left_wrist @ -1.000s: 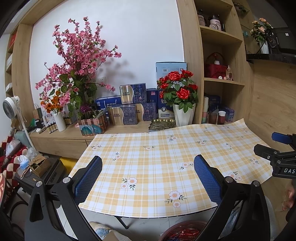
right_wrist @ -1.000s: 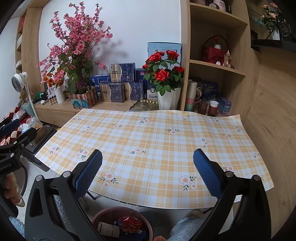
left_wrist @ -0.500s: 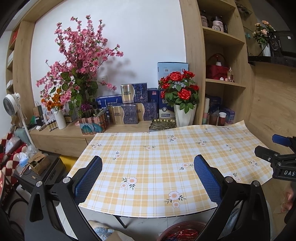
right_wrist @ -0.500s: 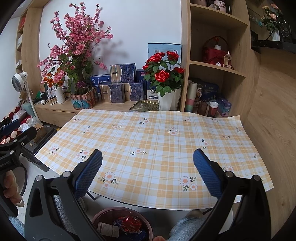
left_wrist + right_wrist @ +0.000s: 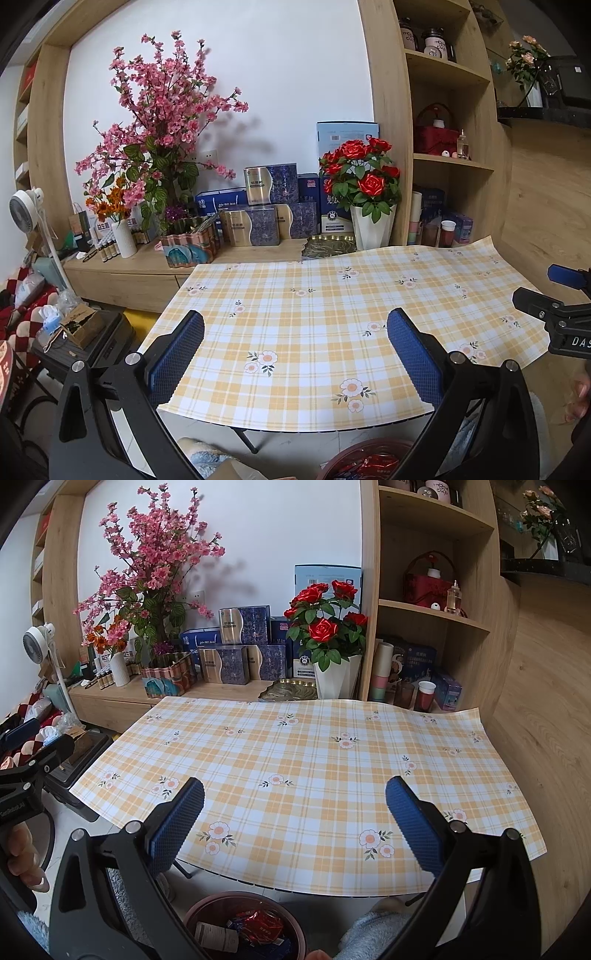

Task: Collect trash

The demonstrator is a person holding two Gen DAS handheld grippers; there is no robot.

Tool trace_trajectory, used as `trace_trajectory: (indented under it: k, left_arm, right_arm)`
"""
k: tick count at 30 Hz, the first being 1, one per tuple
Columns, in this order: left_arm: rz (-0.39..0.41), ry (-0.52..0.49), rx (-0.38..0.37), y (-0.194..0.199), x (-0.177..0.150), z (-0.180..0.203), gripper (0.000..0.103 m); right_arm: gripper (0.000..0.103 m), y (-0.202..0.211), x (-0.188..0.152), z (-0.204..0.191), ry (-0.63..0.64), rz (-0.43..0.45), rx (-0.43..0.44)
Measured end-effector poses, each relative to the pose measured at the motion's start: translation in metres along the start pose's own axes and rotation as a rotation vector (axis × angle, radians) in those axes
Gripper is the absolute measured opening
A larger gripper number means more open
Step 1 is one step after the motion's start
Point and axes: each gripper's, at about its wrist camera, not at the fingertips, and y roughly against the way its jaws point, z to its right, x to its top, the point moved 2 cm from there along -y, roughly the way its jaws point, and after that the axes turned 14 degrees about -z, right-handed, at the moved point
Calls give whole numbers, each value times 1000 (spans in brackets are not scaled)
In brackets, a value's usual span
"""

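Two grippers open over bare plaid table, trash in bin below

Far left: white standing fan (image 5: 23,205) beside the low wooden sideboard (image 5: 147,266). On the sideboard, from left: ribbed white vase of orange flowers (image 5: 123,238), pink artificial blossom tree (image 5: 162,122) in a painted planter (image 5: 188,247), stacked blue and gold gift boxes (image 5: 271,210), gold leaf-shaped tray (image 5: 328,245), red roses in a white faceted pot (image 5: 371,199). Further right, wooden shelving (image 5: 436,613) with a red basket (image 5: 424,581), small glass bottle and paper cups.

In front, table (image 5: 295,753) under a yellow plaid cloth with small flower prints, top bare.

Left gripper (image 5: 295,343) held level above the near table edge, blue-padded fingers (image 5: 177,354) wide apart, gripping nothing. Seen also from the right wrist view at far left, with fingertips of the holding hand (image 5: 22,856) below it.

Right gripper (image 5: 295,808) likewise over the near edge, fingers (image 5: 413,823) spread wide, empty; visible at far right in the left wrist view.

Below the table edge, round dark red trash bin (image 5: 243,901) on the floor, holding a crumpled red wrapper (image 5: 258,923), a white labelled packet and other scraps. Fluffy light blue slippers just beside the bin.
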Motion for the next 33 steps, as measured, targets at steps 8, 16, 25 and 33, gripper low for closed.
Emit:
trace_trajectory:
  k: [8,16,25,33]
  left_arm:
    - [-1,0,5,1,-1,-2,97]
    - [-1,-1,5,1,-1,-3,97]
    - [-2,-3,3,1,-2,-3,97]
    - [-1,-6,2,1,-3,-2,97]
  right_arm:
    - [97,0,0,0,-1,0,1]
    - [97,0,0,0,0,0,0]
    - [97,0,0,0,-1,-1,0]
    - [97,0,0,0,-2,-1,1]
